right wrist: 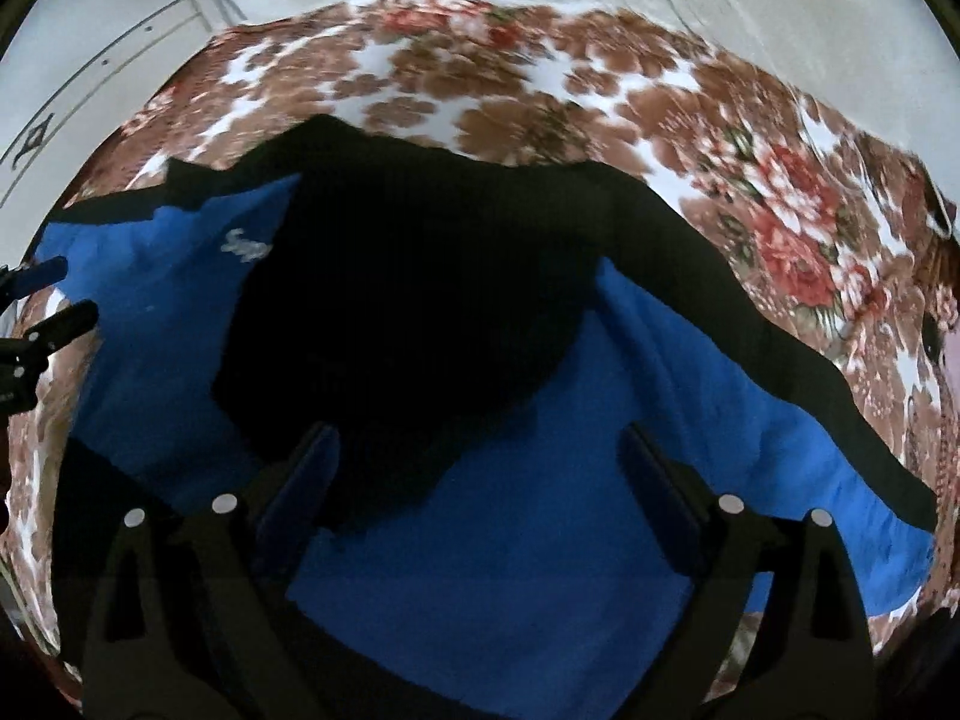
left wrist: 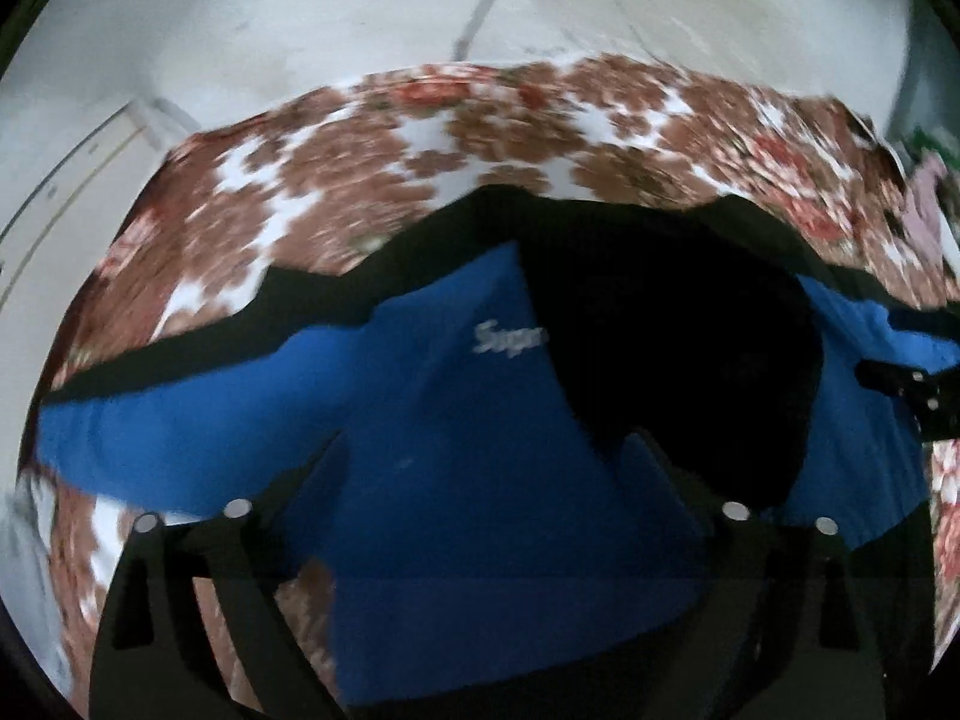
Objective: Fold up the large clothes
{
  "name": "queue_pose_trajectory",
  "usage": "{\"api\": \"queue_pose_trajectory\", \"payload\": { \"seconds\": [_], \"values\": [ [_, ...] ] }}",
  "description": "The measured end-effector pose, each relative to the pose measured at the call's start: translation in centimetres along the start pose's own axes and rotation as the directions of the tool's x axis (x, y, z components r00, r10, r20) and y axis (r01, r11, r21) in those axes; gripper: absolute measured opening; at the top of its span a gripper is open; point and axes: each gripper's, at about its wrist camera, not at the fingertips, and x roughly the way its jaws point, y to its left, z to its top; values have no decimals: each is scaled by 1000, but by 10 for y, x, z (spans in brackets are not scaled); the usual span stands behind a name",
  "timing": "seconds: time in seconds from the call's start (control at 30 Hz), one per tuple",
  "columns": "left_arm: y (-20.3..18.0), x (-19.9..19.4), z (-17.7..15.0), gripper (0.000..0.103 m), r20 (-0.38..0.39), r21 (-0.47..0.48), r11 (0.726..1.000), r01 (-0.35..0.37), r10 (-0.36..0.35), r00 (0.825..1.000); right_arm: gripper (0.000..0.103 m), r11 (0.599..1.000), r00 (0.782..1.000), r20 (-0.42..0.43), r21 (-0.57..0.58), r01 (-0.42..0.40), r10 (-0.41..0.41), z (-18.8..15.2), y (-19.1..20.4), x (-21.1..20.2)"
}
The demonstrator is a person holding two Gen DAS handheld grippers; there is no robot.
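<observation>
A large blue and black jacket (left wrist: 456, 408) with small white lettering lies spread on a floral bedspread (left wrist: 372, 180). It also shows in the right wrist view (right wrist: 540, 480). My left gripper (left wrist: 486, 462) is open above the blue front panel, left of the black hood part (left wrist: 672, 360). My right gripper (right wrist: 480, 456) is open above the jacket's middle, over the edge of the black part (right wrist: 408, 312). Neither holds cloth. The right gripper shows at the right edge of the left wrist view (left wrist: 906, 390); the left gripper shows at the left edge of the right wrist view (right wrist: 42, 318).
The bedspread (right wrist: 540, 90) covers a bed against a pale wall (left wrist: 300, 12). A pinkish item (left wrist: 927, 204) lies at the bed's far right edge. Both views are motion-blurred.
</observation>
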Motion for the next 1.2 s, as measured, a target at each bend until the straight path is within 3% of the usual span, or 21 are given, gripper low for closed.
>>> {"api": "queue_pose_trajectory", "payload": {
  "seconds": [0.3,0.67,0.8,0.97,1.2],
  "values": [
    [104,-13,-44,97,2,-140,988,-60,61,998,94,999,1000,7,36,-1,1,12,89,-4],
    [286,-11,-83,97,-37,-283,955,-92,86,996,98,992,999,12,-123,-38,39,37,243,26],
    [346,-4,-91,97,-46,-320,940,-117,108,993,98,991,999,-3,-128,-47,47,42,279,43],
    [407,4,-100,97,-60,-376,917,-133,119,991,98,976,1000,-17,-217,-12,8,47,328,67],
    [470,18,-116,97,-90,-433,886,-164,139,986,98,962,996,-60,-268,47,-66,48,360,97]
  ]
}}
